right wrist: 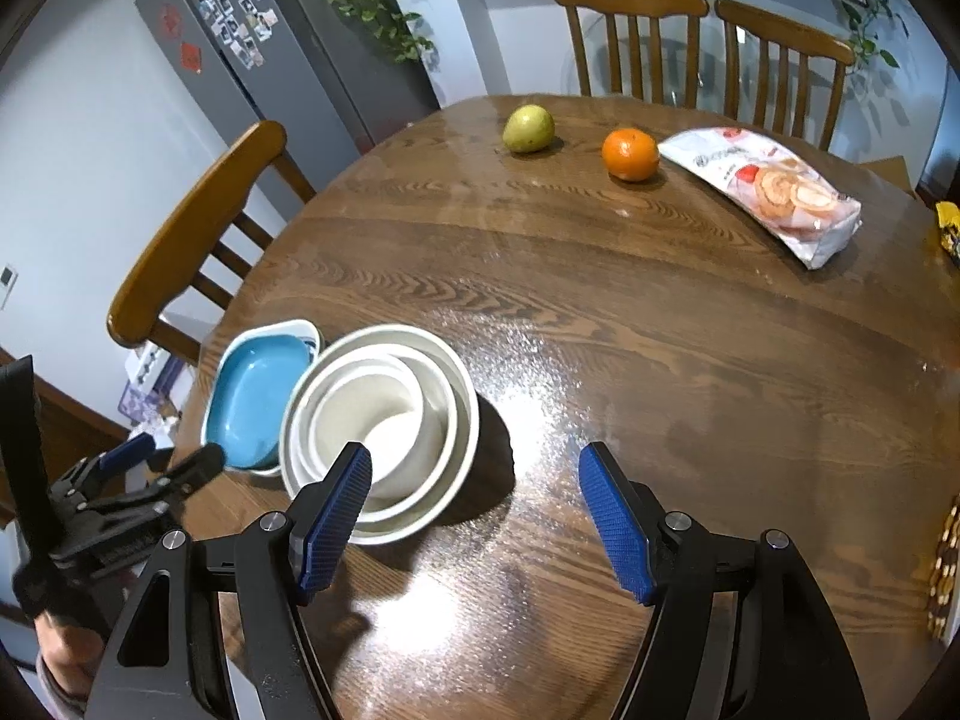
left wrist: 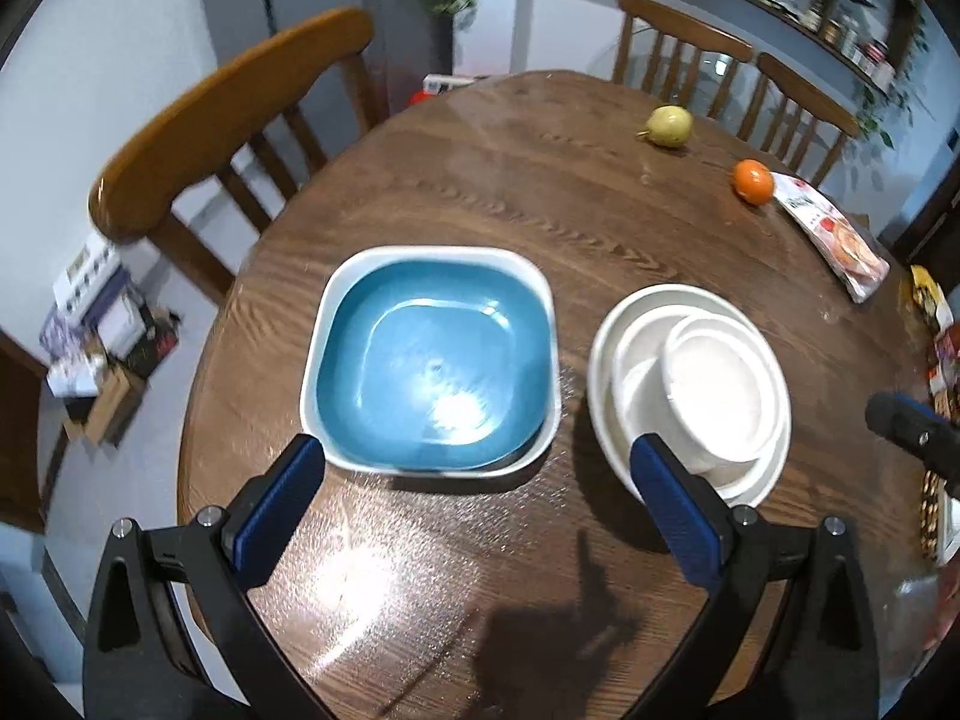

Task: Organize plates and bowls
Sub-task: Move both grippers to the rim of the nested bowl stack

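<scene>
We look down on a round wooden dining table with wooden chairs around it and a grey fridge behind. Near its edge a blue square plate lies inside a white square plate. Just beside it sits a stack of white round bowls, three nested. Our left gripper hangs above the table, jaws spread wide and empty. Our right gripper is also apart, gripping nothing, its left finger over the stack's near rim. Farther off lie a pear, an orange and a snack bag.
</scene>
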Demonstrator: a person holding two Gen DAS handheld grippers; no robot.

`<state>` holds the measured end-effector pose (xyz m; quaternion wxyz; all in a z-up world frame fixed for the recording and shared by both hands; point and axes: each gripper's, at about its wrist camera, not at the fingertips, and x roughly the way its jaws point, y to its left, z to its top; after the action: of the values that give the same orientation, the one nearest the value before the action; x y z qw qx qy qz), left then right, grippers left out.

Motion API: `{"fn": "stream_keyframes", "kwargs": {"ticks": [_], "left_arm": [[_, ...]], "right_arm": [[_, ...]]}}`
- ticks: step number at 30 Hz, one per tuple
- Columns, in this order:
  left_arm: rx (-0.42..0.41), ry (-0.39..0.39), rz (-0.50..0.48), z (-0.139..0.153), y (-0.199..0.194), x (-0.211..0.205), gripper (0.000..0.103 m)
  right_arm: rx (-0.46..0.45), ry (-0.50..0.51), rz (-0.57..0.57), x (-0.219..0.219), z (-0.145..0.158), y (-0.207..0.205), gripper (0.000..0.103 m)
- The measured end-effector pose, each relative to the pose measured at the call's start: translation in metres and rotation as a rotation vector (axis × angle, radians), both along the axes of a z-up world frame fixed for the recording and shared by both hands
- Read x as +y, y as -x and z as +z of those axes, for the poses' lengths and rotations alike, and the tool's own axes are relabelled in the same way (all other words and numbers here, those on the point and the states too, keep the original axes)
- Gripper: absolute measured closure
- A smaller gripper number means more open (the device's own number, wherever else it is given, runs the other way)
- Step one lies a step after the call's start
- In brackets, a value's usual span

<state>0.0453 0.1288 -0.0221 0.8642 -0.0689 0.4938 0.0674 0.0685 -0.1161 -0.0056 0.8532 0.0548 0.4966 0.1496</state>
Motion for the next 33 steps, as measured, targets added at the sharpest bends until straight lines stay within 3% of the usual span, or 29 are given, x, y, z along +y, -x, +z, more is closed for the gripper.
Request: {"fn": "stream_keyframes", "kwargs": {"ticks": [5, 12, 22, 31, 33], "left_arm": [[0.050, 0.091, 0.033, -0.014, -0.006, 0.013, 0.003], [0.070, 0.139, 0.030, -0.021, -0.021, 0.007, 0.029], [0.094, 0.160, -0.006, -0.026, -0.044, 0.002, 0.046], [0.134, 0.174, -0.034, -0.031, -0.054, -0.002, 0.064], [0.139, 0.183, -0.032, -0.031, -0.055, -0.001, 0.064]], "right_arm": [[0.035, -0.020, -0.026, -0.007, -0.016, -0.006, 0.031], [0.067, -0.061, -0.051, -0.012, -0.028, -0.014, 0.032], [0.125, -0.097, -0.018, 0.003, -0.047, -0.032, 0.068], [0.149, -0.112, -0.013, 0.006, -0.054, -0.038, 0.078], [0.152, -0.116, -0.014, 0.005, -0.054, -0.039, 0.079]]}}
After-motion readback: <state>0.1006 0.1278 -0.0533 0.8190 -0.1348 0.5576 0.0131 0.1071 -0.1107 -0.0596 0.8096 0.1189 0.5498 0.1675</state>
